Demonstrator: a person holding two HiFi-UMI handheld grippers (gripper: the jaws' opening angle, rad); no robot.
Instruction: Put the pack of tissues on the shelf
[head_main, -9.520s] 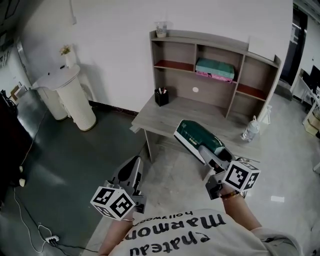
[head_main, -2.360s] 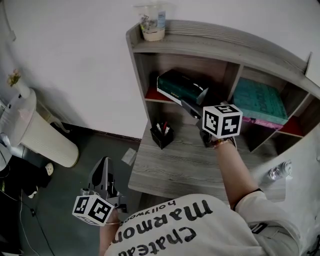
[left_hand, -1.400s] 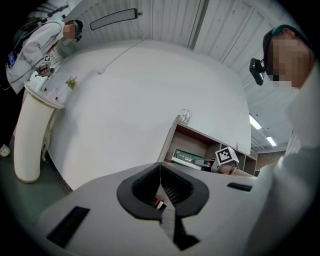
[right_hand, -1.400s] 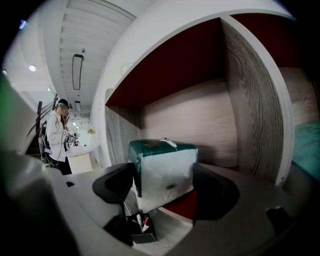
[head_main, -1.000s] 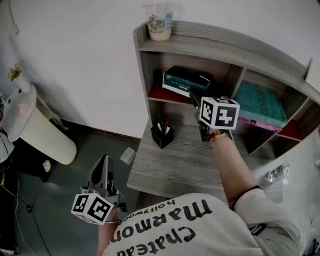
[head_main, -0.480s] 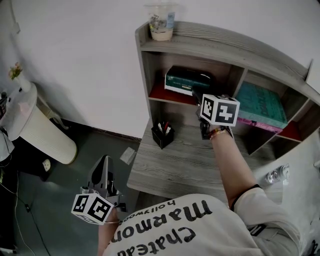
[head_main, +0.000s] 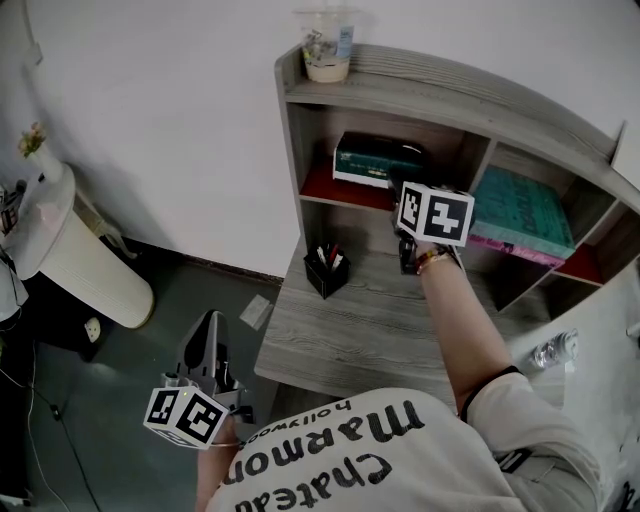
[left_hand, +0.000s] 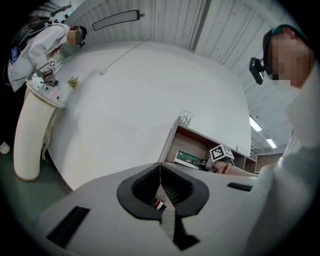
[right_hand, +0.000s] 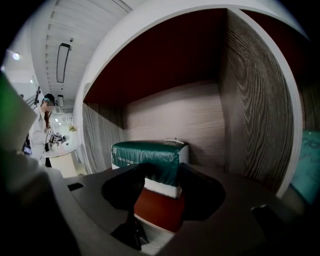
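- The pack of tissues (head_main: 378, 160) was laid flat on the red floor (head_main: 322, 187) of the left box of the shelf (head_main: 450, 98), close to the back wall.
- The right gripper (right_hand: 164, 175) was held just in front of that box and was pointed at the pack.
- Its 2 fingers were seen apart, and they had just been drawn closer together.
- Nothing was squeezed between them. The near end of the pack was seen through the gap, just past the tips, and it was not pressed by the pads.
- The left gripper (left_hand: 160, 169) was held low, off to the left of the desk (head_main: 350, 325) and over the dark floor (head_main: 130, 390).
- Its 2 fingers were shut tight together, and nothing was held in them.
- A teal pack (head_main: 520, 208) was seen in the middle box of the shelf.
- A plastic cup (head_main: 327, 45) was stood on top of the shelf, at its left end.
- A black pen pot (head_main: 325, 272) was placed on the desk, under the left box.
- A white round stand (head_main: 85, 275) was seen on the floor, far to the left.
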